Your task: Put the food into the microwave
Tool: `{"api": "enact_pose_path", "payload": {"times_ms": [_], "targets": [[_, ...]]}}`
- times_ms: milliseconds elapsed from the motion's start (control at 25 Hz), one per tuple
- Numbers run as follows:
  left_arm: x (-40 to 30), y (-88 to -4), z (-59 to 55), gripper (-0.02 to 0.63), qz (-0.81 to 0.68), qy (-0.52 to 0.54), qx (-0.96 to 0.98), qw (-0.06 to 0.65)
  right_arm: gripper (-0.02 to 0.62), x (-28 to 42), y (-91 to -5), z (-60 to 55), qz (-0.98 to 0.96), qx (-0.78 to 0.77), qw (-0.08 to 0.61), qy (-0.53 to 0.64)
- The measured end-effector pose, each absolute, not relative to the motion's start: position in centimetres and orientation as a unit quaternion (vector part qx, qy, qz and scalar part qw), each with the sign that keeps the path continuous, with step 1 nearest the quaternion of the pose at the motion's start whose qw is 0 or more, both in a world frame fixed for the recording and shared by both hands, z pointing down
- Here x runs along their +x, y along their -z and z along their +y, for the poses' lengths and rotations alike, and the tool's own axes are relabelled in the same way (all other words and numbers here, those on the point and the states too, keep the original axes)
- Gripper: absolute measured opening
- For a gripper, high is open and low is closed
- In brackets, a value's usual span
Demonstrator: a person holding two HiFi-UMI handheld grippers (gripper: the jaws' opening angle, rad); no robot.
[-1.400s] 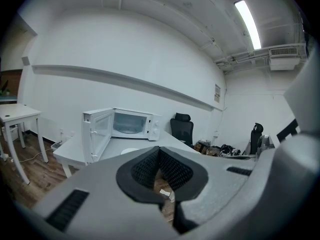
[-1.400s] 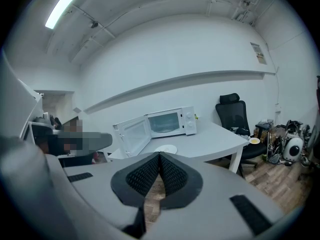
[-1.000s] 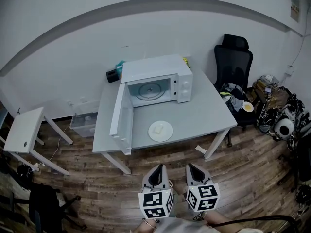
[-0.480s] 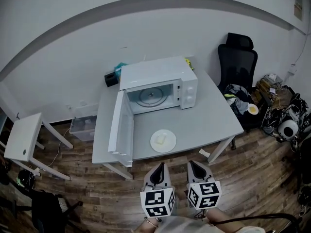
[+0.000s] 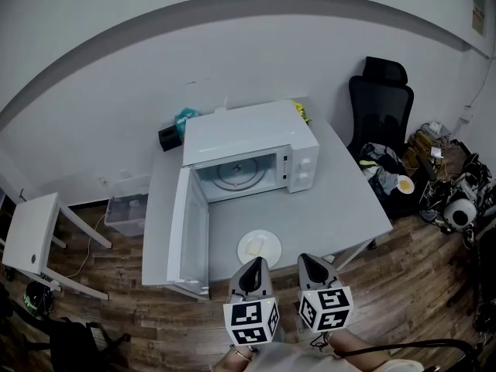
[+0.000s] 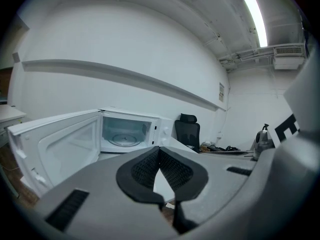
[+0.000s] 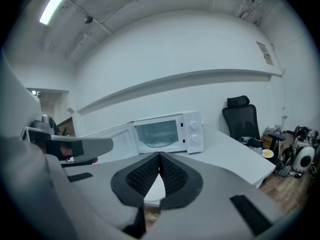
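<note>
Wood floor [image 5: 411,285] surrounds the grey worktop [image 5: 349,208]. On it the white microwave [image 5: 248,138] stands with its door [image 5: 186,235] wide open at left. The food [image 5: 258,248] sits on a plate [image 5: 276,242] near the front edge, with clear surface around it. My left claw [image 5: 251,264] and right claw [image 5: 307,261] hang just beside it, both closed and empty.

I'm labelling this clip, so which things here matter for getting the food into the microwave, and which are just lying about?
For the job: microwave, door open; plate with the food; left tongs and right tongs, both shut, empty.
Lying about: office chair; white side table; plastic box; teal thing behind the microwave.
</note>
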State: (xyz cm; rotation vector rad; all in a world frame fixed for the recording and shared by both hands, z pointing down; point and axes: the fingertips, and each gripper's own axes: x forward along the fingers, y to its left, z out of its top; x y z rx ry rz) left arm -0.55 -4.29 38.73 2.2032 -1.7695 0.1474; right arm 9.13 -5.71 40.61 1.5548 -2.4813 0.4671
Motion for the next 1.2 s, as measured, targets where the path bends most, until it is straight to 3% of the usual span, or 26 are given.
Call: {"api": "enact_pose_path", "payload": {"times_ms": [1200], "targets": [[-5.4,-38.7,-19.3,0.002,-0.632,-0.043,0.757,0.161,0.015,3.9,-39.5,-21.4,-0.847,0.506,0.09,-0.138]]}}
